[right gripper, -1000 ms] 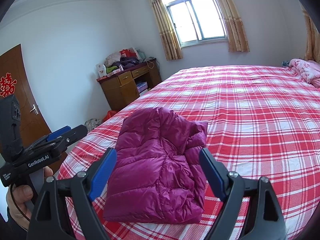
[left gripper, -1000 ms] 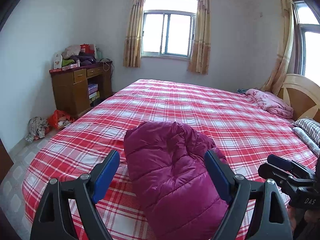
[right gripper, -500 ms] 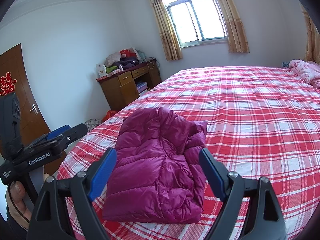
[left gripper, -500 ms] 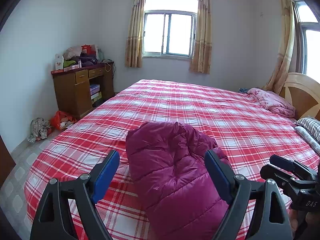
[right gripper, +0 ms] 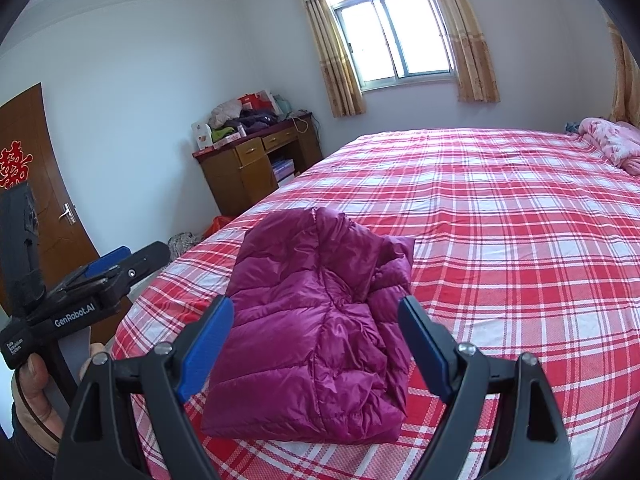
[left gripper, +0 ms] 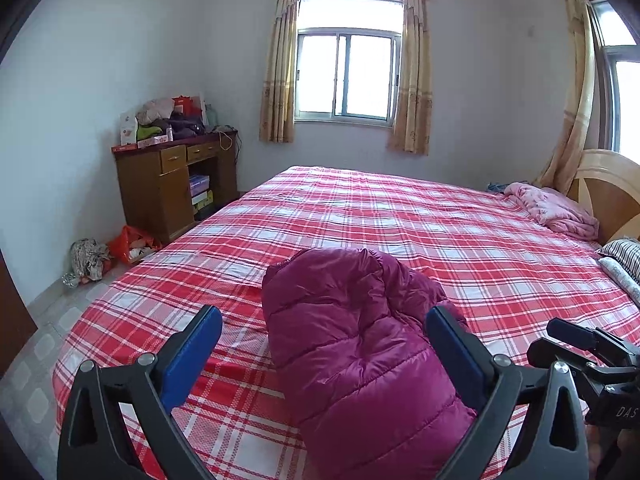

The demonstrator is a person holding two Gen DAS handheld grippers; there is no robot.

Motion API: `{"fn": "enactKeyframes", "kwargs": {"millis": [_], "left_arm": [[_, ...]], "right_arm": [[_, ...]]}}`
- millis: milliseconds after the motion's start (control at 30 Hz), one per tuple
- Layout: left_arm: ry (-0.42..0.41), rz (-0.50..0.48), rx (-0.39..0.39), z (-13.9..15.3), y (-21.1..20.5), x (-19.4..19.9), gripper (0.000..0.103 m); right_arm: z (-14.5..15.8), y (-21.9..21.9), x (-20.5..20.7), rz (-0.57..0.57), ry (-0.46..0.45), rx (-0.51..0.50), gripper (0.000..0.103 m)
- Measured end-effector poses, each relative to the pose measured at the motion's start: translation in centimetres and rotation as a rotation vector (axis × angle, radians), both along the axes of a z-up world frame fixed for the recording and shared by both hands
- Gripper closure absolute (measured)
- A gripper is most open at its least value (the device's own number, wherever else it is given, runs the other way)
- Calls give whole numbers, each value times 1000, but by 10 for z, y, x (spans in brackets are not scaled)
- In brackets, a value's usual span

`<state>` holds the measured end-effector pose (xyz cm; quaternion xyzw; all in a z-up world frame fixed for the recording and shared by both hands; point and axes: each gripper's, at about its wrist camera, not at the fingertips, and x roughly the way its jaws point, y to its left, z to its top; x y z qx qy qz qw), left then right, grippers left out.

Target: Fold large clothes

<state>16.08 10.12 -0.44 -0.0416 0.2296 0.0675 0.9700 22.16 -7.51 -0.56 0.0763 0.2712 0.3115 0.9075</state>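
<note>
Right wrist view: plaid bed (right gripper: 520, 240), wooden desk (right gripper: 248, 168), window (right gripper: 394, 36)

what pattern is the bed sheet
Red and white plaid sheet, clearest in the right wrist view.

Daylight is pouring through a window (left gripper: 344, 76) with tan curtains (left gripper: 276, 76) hanging either side, and pale walls (left gripper: 100, 80) are enclosing the room. A wide bed (left gripper: 420, 232) is wearing a red and white plaid sheet, with a pink blanket (left gripper: 552, 212) lying near its wooden headboard (left gripper: 608, 188). A brown desk (left gripper: 176, 184) is standing in the corner, carrying piled clutter. Bags (left gripper: 132, 242) are sitting on the tiled floor (left gripper: 36, 360) beside it. A brown door (right gripper: 52, 208) is showing in the right wrist view.
</note>
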Motion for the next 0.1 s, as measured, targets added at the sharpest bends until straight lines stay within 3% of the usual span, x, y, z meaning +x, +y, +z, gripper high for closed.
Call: {"fn": "enactKeyframes", "kwargs": {"millis": [100], "left_arm": [[-9,-3,2,1,0,0,1]], "right_arm": [[-1,-1,0,-1,2,-3,16]]}}
